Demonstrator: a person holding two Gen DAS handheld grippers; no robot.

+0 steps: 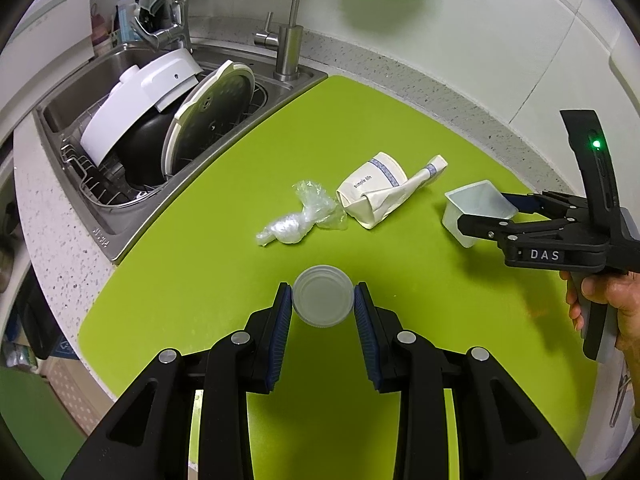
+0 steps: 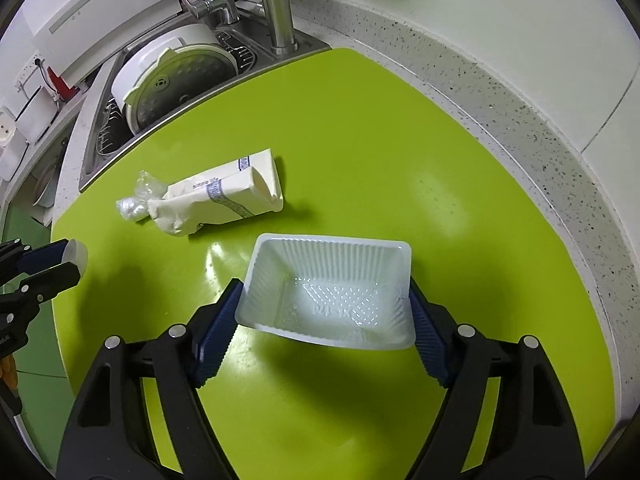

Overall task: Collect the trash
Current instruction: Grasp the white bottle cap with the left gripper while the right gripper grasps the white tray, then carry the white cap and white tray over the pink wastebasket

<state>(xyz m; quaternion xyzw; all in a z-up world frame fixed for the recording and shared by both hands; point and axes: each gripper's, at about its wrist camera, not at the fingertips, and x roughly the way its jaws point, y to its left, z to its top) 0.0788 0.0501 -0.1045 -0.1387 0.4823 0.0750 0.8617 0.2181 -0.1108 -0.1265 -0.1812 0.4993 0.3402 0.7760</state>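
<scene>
Both views are bright and evenly lit from overhead — soft dark shadows pool under the plastic tray (image 2: 328,300) and beside the crushed carton (image 2: 224,200), and pale glare patches shine on the green mat (image 2: 360,128). Focus is sharp at the centre, while fisheye distortion bends the counter edge (image 2: 520,120) and the corners fall to black — a green indicator light (image 1: 596,144) flares slightly.

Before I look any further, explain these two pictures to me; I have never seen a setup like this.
No robot here: a person holds two hand-operated grippers, each with a fisheye camera looking along its two blue-padded fingers. One picture comes from the left gripper, the other from the right gripper.

The left gripper is closed on a round translucent plastic lid. The right gripper is closed on a white rectangular plastic tray, empty and lifted above the surface. Each gripper also shows in the other's picture.

Below lies a green mat on a speckled countertop. Still on the mat: a crushed paper cup and crumpled clear plastic wrap. Beside the mat, a sink holds cooker parts.
</scene>
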